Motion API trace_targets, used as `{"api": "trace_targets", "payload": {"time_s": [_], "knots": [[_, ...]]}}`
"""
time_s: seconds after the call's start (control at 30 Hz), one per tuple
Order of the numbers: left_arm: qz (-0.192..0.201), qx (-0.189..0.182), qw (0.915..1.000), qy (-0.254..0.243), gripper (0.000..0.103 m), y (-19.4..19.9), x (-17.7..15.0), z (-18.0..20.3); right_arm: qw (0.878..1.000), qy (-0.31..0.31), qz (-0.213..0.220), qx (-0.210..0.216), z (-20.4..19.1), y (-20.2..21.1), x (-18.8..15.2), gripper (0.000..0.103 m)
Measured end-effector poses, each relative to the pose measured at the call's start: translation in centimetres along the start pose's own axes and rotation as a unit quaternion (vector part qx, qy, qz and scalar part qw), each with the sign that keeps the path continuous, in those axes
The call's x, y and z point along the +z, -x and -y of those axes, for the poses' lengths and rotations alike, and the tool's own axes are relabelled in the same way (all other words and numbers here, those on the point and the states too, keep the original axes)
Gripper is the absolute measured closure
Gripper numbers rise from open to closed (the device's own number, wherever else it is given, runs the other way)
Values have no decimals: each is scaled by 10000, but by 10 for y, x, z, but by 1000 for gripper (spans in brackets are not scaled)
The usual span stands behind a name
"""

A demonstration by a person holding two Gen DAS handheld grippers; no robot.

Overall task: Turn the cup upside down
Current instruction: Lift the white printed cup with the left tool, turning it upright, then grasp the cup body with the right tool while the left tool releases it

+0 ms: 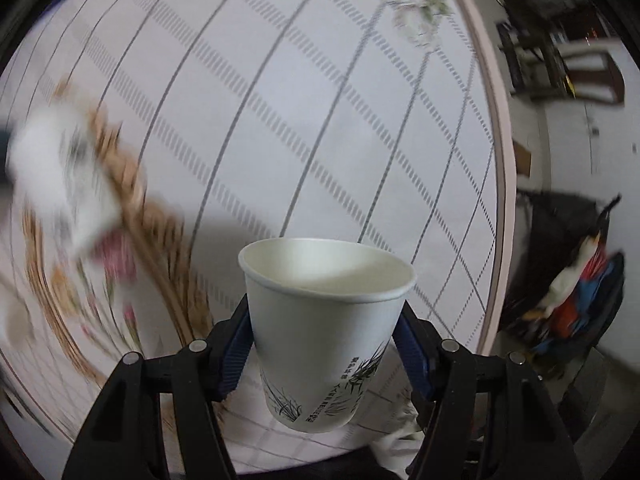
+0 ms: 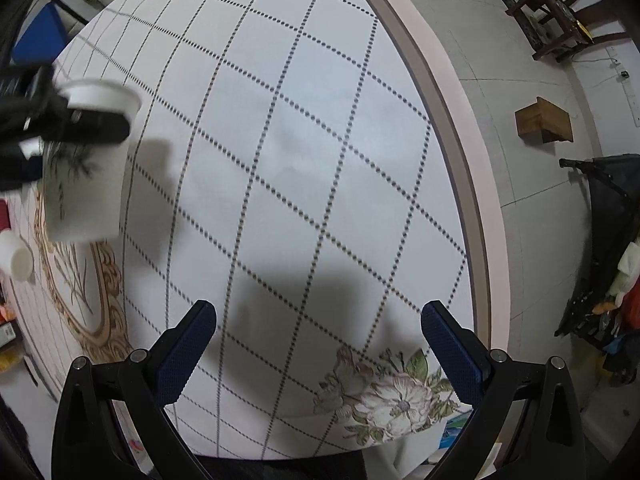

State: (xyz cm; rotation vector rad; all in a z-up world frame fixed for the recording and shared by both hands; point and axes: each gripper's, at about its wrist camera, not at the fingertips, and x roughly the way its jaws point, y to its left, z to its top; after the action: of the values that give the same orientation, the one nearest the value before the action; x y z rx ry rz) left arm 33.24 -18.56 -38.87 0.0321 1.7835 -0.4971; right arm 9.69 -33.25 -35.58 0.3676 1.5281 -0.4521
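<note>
Left wrist view: left gripper (image 1: pixel 322 344), blue pads pinching the white paper cup with grass print (image 1: pixel 326 332) at mid-wall; cup upright, mouth up, axis slightly tilted, held above the bench. A second, blurred white cup (image 1: pixel 64 184) lies at left.

Right wrist view: right gripper (image 2: pixel 318 344), fingers spread, holding nothing. Round bench under a white checked floral cloth (image 2: pixel 300 160); brown wooden box (image 2: pixel 544 120) on the pale floor (image 2: pixel 520 240).

The left gripper (image 1: pixel 324 344) is clamped on the cup (image 1: pixel 326 332). The right gripper (image 2: pixel 318 344) hangs with jaws spread wide, holding nothing.
</note>
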Motion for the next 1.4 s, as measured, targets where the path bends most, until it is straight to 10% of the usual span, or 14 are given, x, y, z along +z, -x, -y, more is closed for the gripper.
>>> {"api": "trace_targets", "payload": {"time_s": [0.5, 1.07, 1.4], "knots": [[175, -213, 9896, 1411, 40, -38, -108, -73, 9980, 583, -144, -216, -3, -17, -76, 0], [413, 128, 9934, 1063, 38, -69, -126, -38, 9970, 717, 31, -283, -33, -1, -116, 0], [565, 84, 9932, 1013, 18, -65, -131, -32, 9971, 709, 57, -286, -29, 3, -122, 0]]}}
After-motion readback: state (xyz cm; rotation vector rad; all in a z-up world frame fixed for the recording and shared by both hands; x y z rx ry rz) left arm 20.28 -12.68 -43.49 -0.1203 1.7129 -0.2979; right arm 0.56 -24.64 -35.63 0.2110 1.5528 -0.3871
